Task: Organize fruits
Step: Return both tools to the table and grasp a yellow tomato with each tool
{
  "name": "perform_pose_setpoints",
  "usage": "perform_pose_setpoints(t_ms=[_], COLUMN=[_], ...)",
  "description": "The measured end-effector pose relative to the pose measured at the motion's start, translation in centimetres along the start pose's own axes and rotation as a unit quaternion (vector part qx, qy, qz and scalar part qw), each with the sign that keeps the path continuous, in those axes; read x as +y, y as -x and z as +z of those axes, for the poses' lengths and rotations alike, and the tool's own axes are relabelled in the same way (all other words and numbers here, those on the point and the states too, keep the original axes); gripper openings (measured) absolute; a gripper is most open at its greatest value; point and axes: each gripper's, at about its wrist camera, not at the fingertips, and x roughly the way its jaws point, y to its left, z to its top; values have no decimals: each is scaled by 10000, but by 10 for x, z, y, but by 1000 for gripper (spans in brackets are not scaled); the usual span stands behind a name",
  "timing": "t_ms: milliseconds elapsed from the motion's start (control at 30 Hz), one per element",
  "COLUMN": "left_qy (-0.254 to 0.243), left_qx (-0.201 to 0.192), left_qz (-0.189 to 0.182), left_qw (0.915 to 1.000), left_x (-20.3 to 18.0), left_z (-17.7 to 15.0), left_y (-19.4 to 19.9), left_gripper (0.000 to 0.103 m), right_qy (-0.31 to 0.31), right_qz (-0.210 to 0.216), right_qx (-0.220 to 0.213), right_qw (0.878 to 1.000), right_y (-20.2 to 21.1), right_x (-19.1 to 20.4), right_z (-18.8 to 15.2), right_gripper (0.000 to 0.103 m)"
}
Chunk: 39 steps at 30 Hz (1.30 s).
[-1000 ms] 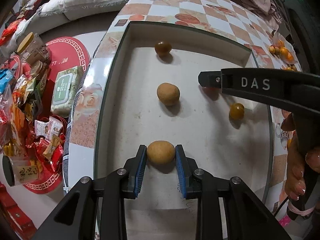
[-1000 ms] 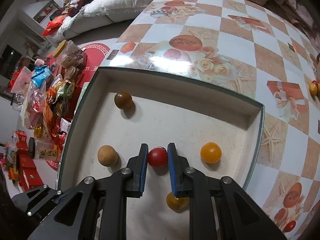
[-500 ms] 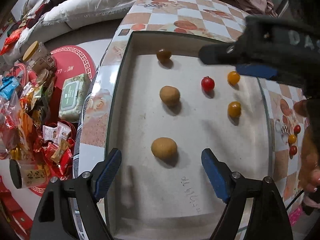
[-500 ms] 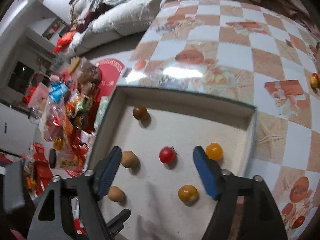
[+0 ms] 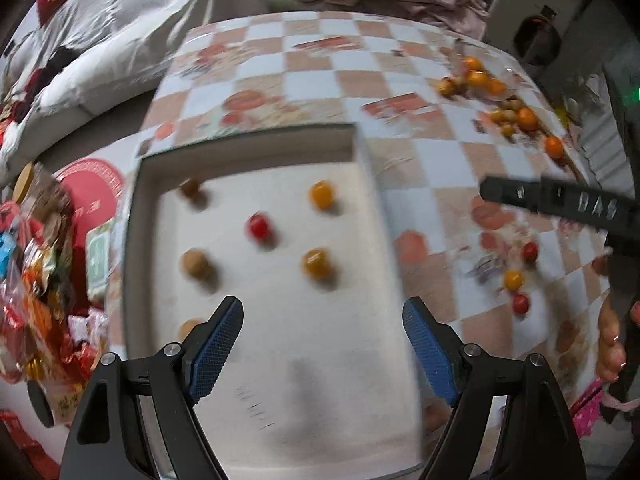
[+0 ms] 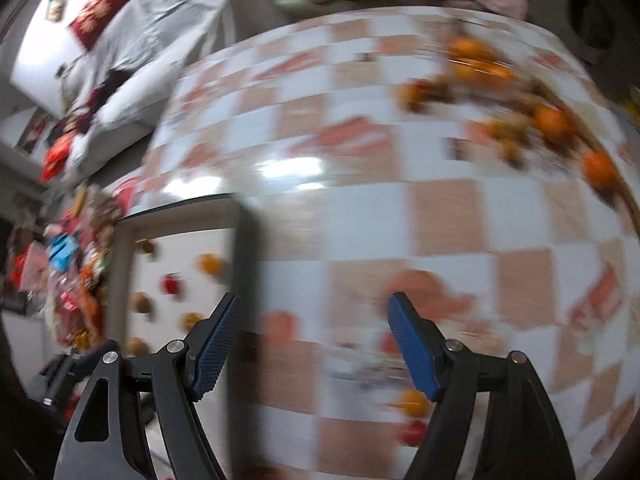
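Blue ribbed pads line both tools. The left gripper (image 5: 322, 334) has its jaws spread wide with nothing between them, held over the near part of a white tray (image 5: 360, 420). Ahead of it, inside the tray, lie 6 fruits: a red tomato (image 5: 259, 227) straight ahead, an orange tomato (image 5: 321, 195) beyond it to the right, a yellow-orange tomato (image 5: 316, 263) nearer on the right, a dark brown fruit (image 5: 189, 188) far left, a tan fruit (image 5: 196, 264) at mid-left, and another tan fruit (image 5: 189, 327) touching the edge of the left pad in the view. Faint handwriting on the tray floor just below the left pad is too blurred to read.

The right gripper (image 6: 314, 332) is likewise wide open and holding nothing, over the checkered tablecloth (image 6: 440, 216) with the tray off to its left. Its frame is heavily blurred. From the left wrist view, its black arm carries white letters "DAS" (image 5: 592, 205). Loose fruits (image 5: 516, 116) are scattered at the far right of the table, and small tomatoes (image 5: 514, 280) lie below that arm. Snack packets (image 5: 28, 280) sit left of the tray.
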Motion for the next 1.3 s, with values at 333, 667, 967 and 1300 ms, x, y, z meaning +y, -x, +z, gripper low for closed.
perform_pose_setpoints(t_ms=[333, 667, 967, 1300], left_qy=[54, -319, -539, -626], left_qx=[-353, -461, -517, -479], left_qz=[-287, -199, -64, -95], left_qw=[9989, 9982, 9972, 9968], left_x=[-68, -114, -137, -147], left_z=[102, 184, 218, 221], left_y=[-19, -98, -137, -147], left_gripper=[83, 83, 83, 44], right_qy=[-476, -259, 29, 61], right_qz=[-578, -549, -543, -640], right_qx=[-332, -407, -605, -702], right_qw=[9966, 9973, 9967, 9955], right_y=[2, -28, -40, -46], right_x=[-92, -120, -118, -114], right_z=[38, 77, 90, 101], right_gripper=[77, 57, 57, 24])
